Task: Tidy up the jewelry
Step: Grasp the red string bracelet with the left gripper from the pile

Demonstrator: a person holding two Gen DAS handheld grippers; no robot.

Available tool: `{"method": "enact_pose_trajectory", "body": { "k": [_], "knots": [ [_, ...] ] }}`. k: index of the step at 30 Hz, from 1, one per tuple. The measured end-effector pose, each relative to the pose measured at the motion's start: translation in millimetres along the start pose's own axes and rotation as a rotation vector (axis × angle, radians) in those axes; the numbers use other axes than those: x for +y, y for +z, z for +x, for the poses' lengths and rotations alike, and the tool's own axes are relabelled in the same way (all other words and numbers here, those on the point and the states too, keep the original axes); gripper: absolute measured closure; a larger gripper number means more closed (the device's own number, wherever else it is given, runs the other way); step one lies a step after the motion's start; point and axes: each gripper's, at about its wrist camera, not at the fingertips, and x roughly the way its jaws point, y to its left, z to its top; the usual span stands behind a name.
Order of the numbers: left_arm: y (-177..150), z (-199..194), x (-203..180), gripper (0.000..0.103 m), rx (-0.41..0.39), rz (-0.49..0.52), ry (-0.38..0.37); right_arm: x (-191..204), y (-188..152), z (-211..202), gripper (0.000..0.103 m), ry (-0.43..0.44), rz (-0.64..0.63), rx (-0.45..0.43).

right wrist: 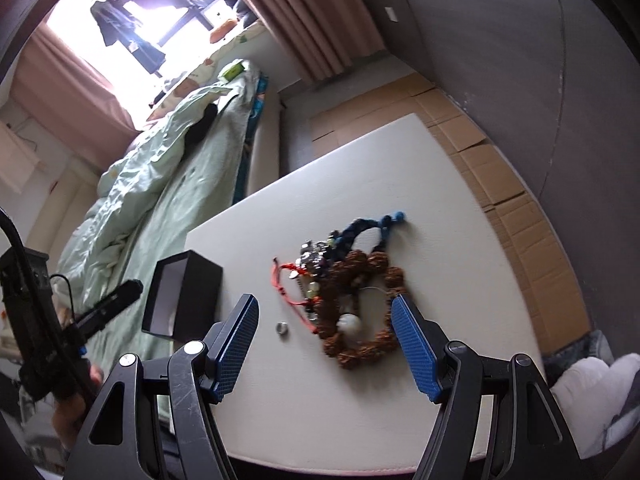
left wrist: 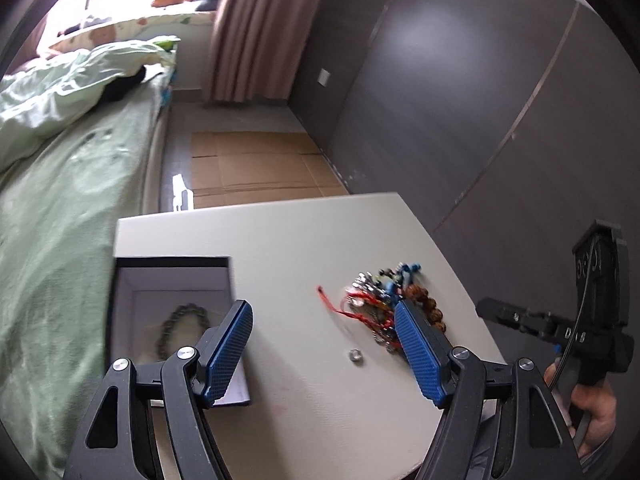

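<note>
A tangle of jewelry [left wrist: 382, 298] lies on the white table [left wrist: 288, 240]: brown bead bracelets [right wrist: 360, 280], blue beads [right wrist: 384, 222], silver pieces and a red cord [right wrist: 286, 280]. One small silver ring [left wrist: 355, 355] [right wrist: 282, 327] lies apart from it. An open black box [left wrist: 172, 312] [right wrist: 182, 294] at the table's left holds a dark bead bracelet [left wrist: 182, 330]. My left gripper [left wrist: 324, 330] is open over the bare table between box and pile. My right gripper [right wrist: 324, 324] is open above the brown beads, holding nothing.
A bed with green bedding [left wrist: 60, 184] runs along the table's left side. Flattened cardboard [left wrist: 256, 164] covers the floor beyond the table, beside a grey wall [left wrist: 460, 100]. A pink curtain [left wrist: 256, 28] hangs at the far window. A hand [left wrist: 592, 412] holds the other gripper's handle.
</note>
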Motion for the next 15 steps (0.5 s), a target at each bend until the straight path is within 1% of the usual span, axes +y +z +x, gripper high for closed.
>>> {"method": "enact_pose_trajectory", "body": {
  "k": [3,5,8,11,13,15],
  "knots": [
    [-0.1,13.1,-10.7,0.029,0.041,0.015,-0.008,-9.5,0.7,2.1,0.034,-0.002,0.025,0.007],
    [1.7,20.1,-17.0,0.029,0.066,0.024,-0.015,-14.9,0.8,4.5,0.034,-0.019,0.037,0.013],
    [7.3,29.4,-24.0,0.030,0.108,0.033,-0.010,-22.4,0.4,5.5,0.034,-0.023,0.065,0.023],
    [13.0,40.9,-29.3,0.034,0.142,0.033,-0.002,-26.3,1.1,2.2,0.034,-0.027,0.070,0.011],
    [15.5,52.2,-28.9,0.037,0.176,0.013,-0.014,-28.2,1.5,2.1,0.034,-0.035,0.073,0.009],
    [15.9,68.3,-26.6,0.045,0.225,-0.018,-0.025,-31.8,2.5,3.6,0.034,-0.048,0.081,0.013]
  ]
}}
